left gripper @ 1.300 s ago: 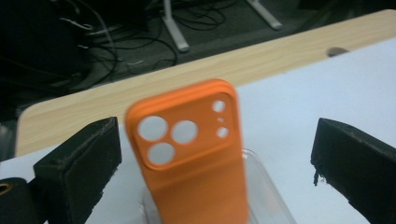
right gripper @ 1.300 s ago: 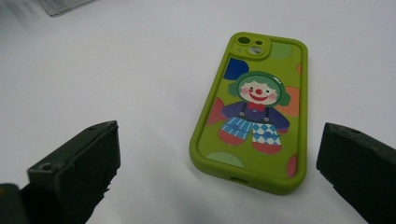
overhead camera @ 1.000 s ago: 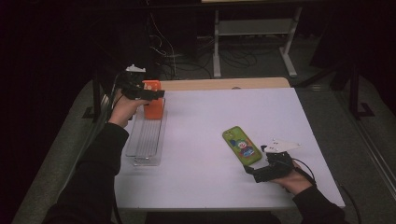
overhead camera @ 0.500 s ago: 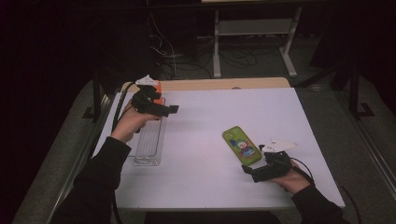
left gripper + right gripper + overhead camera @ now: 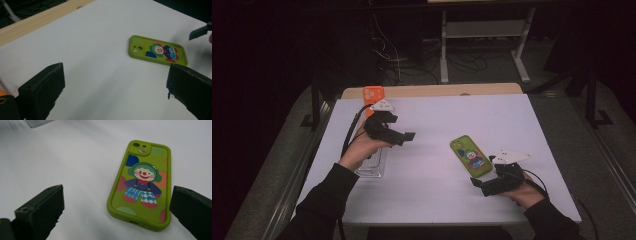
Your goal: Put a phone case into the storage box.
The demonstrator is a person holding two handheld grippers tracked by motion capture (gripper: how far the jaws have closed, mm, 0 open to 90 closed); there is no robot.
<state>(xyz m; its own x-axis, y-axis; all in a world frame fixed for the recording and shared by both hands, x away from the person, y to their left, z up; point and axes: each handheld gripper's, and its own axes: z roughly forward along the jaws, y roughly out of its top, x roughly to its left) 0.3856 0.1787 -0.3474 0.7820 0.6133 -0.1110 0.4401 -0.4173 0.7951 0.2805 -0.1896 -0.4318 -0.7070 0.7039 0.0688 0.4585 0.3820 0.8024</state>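
A green phone case [image 5: 470, 156] with a clown picture lies flat, camera holes away from the person, right of the table's middle. It appears in the left gripper view as the green case [image 5: 158, 50] and close up as the green case [image 5: 142, 182]. My right gripper [image 5: 484, 172] sits just behind its near end, open; the case lies ahead of the right gripper [image 5: 117, 195], nearer its right jaw. An orange phone case [image 5: 373, 95] stands upright at the far end of a clear rack [image 5: 373, 167]. My left gripper [image 5: 407, 137] hovers right of the rack, open and empty, as the left gripper [image 5: 115, 75] confirms.
The white table top [image 5: 462, 115] has a wooden strip [image 5: 432, 90] along its far edge. The other gripper's jaw tip [image 5: 200, 31] shows beyond the green case. A corner of the clear rack [image 5: 37, 122] shows far off. Dark floor, cables and a stand lie behind the table.
My left gripper has left the orange case standing in the rack and swung right and toward the person, over the table. The right gripper and green case have stayed put.
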